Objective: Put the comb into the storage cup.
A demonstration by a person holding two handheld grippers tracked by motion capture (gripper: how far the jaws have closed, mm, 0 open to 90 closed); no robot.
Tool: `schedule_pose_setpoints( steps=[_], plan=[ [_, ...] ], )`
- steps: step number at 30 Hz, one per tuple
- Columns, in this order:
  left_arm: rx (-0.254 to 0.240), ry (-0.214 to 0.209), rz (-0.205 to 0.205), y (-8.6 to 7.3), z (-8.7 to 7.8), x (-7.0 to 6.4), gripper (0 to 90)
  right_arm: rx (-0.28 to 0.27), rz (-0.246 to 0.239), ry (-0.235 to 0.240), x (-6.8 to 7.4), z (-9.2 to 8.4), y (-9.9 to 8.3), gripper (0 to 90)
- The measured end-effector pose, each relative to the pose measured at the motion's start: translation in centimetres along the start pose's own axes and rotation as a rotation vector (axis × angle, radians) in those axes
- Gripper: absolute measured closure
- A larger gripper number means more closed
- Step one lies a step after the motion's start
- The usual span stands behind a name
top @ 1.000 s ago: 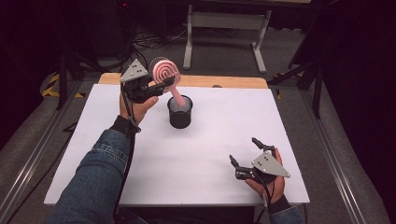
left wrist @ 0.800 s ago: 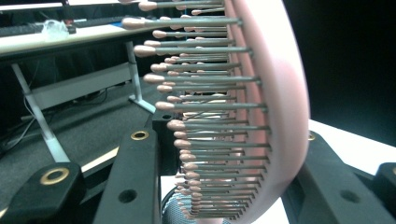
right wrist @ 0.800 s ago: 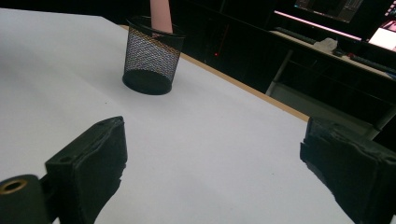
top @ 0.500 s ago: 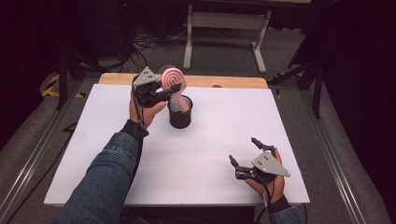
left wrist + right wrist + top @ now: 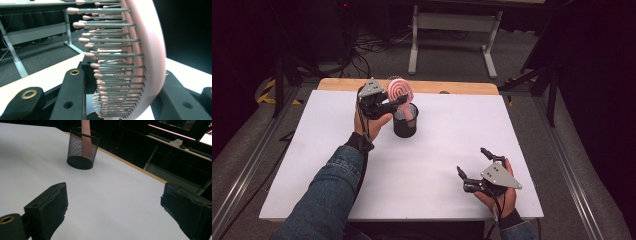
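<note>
From above, the left gripper [image 5: 388,104] is clamping the head of a pink hairbrush [image 5: 401,90] over a black mesh cup [image 5: 405,121] near the far edge of the white table [image 5: 312,165]. The left gripper view is adding detail: grey, pink-tipped bristles [image 5: 112,53] are pointing sideways between the closed jaws. The right gripper view is showing the handle [image 5: 86,137] reaching down inside the cup. The right gripper [image 5: 477,166] is resting near the front edge, jaws spread wide and holding nothing.

No readable text anywhere: no label, brand, number or sign on pink brush [image 5: 400,90], mesh cup [image 5: 405,121] or white table [image 5: 312,150].
</note>
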State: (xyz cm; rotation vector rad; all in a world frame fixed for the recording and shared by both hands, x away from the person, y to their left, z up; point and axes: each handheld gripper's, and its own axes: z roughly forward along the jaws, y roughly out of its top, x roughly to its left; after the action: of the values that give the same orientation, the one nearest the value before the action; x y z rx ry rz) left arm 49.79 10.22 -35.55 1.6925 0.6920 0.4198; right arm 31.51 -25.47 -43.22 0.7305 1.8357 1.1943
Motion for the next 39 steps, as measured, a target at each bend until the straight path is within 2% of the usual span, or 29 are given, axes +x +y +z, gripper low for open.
schedule_pose_setpoints(
  steps=[5,14,23,31,34,39],
  plan=[
    [0.003,0.000,-0.027,-0.7,0.2,0.4,62.6,0.007,-0.005,0.005,0.1,0.1,0.0,7.2],
    [0.017,0.000,-0.049,-1.5,0.6,0.7,62.6,0.012,-0.007,0.008,0.1,0.1,0.0,7.4],
    [0.002,0.004,-0.075,-1.9,0.8,1.1,62.5,0.020,-0.010,0.013,0.2,0.3,-0.1,7.4],
    [0.005,0.051,-0.075,-2.0,0.6,1.8,60.8,0.026,-0.011,0.016,0.2,0.4,-0.2,7.4],
    [-0.006,0.051,-0.092,-2.2,0.5,2.2,60.3,0.030,-0.009,0.018,0.3,0.4,-0.2,7.4],
    [-0.006,0.078,-0.111,-2.5,0.2,3.1,59.0,0.036,-0.010,0.025,0.4,0.6,-0.3,7.4]
  ],
)
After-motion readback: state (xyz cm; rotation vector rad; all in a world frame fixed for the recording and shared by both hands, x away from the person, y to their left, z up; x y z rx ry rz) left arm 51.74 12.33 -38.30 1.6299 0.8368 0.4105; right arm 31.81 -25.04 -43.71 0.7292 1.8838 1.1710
